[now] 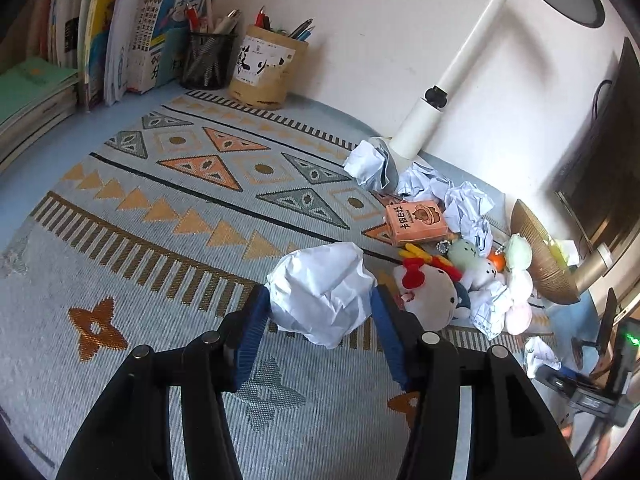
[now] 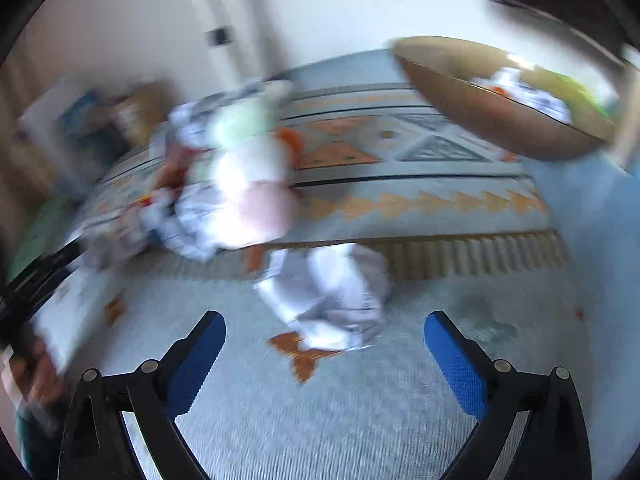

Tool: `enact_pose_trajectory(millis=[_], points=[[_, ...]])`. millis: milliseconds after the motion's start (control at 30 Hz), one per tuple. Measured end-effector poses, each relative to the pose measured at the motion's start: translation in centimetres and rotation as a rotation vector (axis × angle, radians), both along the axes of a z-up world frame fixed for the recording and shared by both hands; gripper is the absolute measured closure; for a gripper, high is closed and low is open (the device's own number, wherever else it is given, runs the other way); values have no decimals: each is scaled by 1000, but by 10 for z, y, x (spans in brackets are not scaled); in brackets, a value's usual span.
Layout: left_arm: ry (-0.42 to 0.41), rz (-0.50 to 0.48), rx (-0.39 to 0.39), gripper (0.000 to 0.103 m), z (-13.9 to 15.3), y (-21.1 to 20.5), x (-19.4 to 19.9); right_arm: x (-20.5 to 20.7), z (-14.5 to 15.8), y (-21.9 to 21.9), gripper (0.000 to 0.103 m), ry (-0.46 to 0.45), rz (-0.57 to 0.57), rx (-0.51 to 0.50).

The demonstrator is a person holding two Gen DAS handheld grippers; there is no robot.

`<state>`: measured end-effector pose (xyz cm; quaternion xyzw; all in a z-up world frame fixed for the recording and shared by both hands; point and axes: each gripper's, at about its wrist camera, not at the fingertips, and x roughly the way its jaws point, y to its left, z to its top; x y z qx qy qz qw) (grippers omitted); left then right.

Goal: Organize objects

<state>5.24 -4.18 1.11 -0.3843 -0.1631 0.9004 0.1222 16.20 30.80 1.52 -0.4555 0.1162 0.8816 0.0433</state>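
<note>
the left gripper point(image 1: 320, 300) has its jaws pinching a crumpled paper ball point(image 1: 322, 288) just above the patterned mat point(image 1: 160, 208) on the desk. the right gripper point(image 2: 325, 354) hangs with jaws spread wide, empty, near another paper wad point(image 2: 332, 300) on the mat; that view is blurred.

White wall point(image 1: 400, 40), perhaps patterned mat point(image 1: 180, 208)

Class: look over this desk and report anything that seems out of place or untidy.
Crumpled paper balls lie scattered among plush toys and an orange box beside the lamp base, unlike the upright books and pen holders.
</note>
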Motion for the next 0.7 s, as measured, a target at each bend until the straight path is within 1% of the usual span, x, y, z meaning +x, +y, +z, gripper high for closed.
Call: enact_pose_trajectory(millis=[67, 100, 133, 200, 233, 300, 400, 467, 500, 533, 600, 667, 700], points=[[-3, 11, 21, 52, -1, -5, 0, -4, -6, -1, 8, -7, -56, 3], [-10, 14, 46, 52, -2, -9, -1, -4, -5, -3, 18, 7, -74, 26], [-19, 14, 72, 52, -4, -12, -2, -4, -4, -5, 31, 13, -75, 32], [-26, 24, 104, 52, -6, -18, -3, -5, -3, -8, 48, 26, -74, 61], [-27, 24, 107, 52, -6, -18, -3, -3, -1, -7, 53, 44, -70, 57], [-27, 12, 101, 53, -6, -16, -3, 3, 4, -2, 56, 74, -68, 37], [-28, 3, 85, 54, -4, -13, -2, 19, 19, 8, 56, 148, -52, -4], [-20, -2, 87, 55, 0, -11, 1, 31, 36, 22, 56, 198, -54, 13], [0, -8, 88, 63, 7, -6, 5, 35, 43, 29, 56, 216, -62, 21], [12, -14, 90, 67, 12, -3, 8, 39, 50, 37, 56, 236, -74, 29], [47, -39, 86, 67, 33, 10, 13, 47, 70, 61, 56, 286, -122, 46], [91, -72, 53, 67, 56, 28, 14, 54, 88, 86, 56, 332, -172, 51], [116, -105, 29, 67, 69, 43, 12, 57, 98, 100, 56, 358, -201, 54]])
